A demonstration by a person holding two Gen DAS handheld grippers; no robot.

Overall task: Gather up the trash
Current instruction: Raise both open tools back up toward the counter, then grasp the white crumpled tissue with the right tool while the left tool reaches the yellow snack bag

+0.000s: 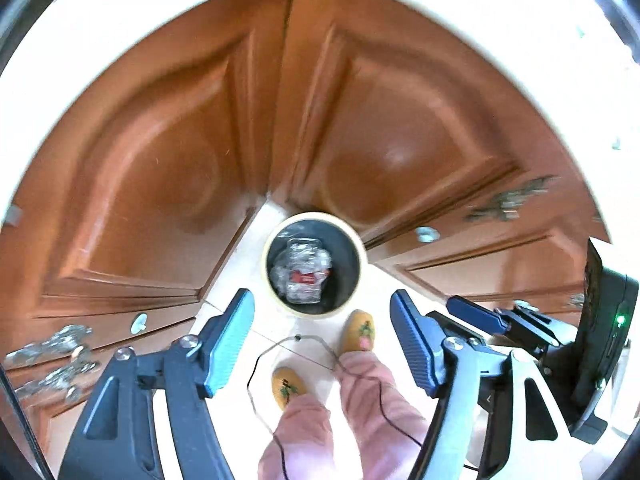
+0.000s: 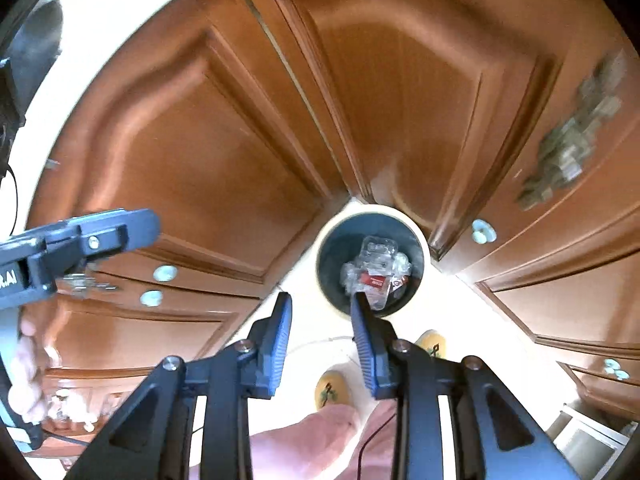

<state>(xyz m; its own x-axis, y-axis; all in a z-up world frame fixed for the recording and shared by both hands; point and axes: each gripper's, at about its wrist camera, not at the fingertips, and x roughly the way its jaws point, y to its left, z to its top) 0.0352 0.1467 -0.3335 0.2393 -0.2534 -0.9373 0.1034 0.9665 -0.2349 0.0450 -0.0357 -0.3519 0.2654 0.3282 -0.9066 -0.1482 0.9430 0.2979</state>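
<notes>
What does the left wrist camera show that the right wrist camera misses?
Only the left wrist view shows the thin black cable looping over the floor. Only the right wrist view shows the person's bare hand holding the left gripper. Both show the round trash bin holding clear plastic packaging, wooden cabinet doors, yellow slippers, and the right gripper, both open and empty.

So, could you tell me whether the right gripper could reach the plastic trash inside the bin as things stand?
Probably yes: the right gripper hangs open above the bin, whose mouth is uncovered, leaving the plastic trash exposed.
</notes>
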